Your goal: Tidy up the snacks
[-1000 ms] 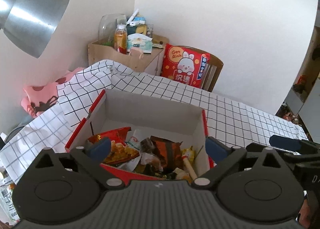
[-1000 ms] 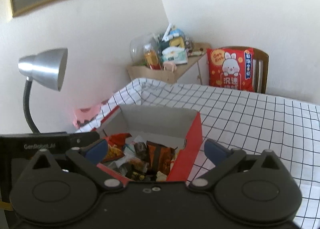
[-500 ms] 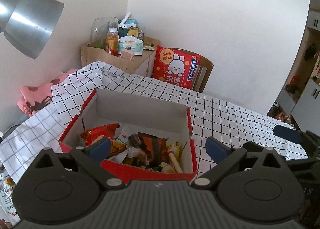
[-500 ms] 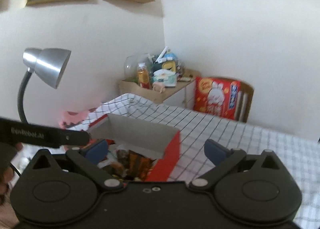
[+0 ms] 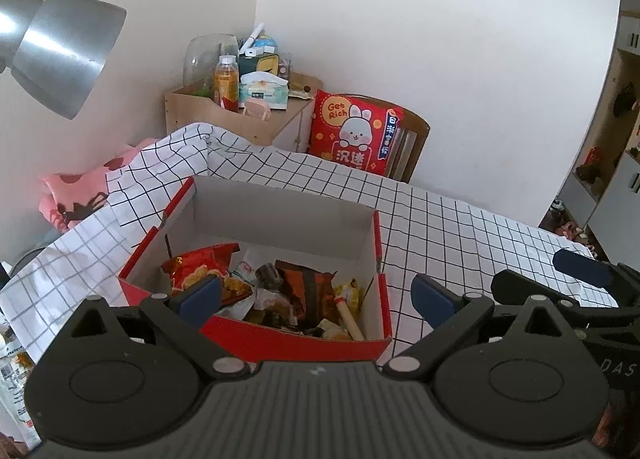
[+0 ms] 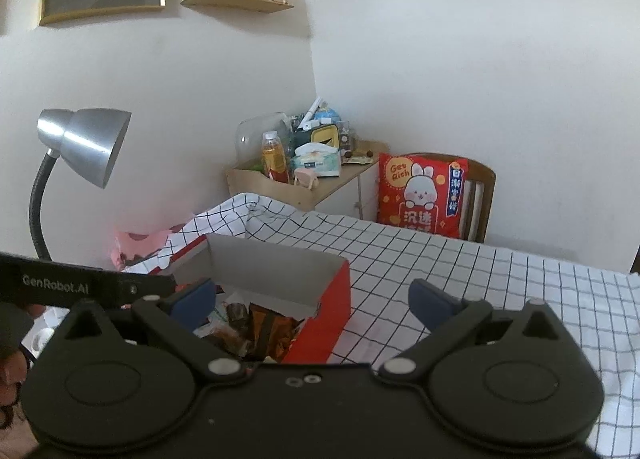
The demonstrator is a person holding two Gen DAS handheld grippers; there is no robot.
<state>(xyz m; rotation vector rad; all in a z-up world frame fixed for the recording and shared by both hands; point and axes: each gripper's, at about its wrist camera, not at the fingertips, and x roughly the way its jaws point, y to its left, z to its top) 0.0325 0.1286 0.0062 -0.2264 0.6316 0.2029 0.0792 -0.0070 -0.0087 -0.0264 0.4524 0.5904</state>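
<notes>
There the red snack box [image 5: 256, 339] sat on the checked desk [image 5: 460, 227], full of snack packets [image 5: 200, 265]. Both the left gripper [image 5: 316, 295] and the right gripper [image 6: 310, 297] hung above it, jaws spread wide, holding nothing, box at 12 o'clock.

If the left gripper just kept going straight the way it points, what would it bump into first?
Most likely the snacks piled in the red box, which sits between its open jaws. Depth is hard to judge, so it might catch the box's near edge first.
</notes>
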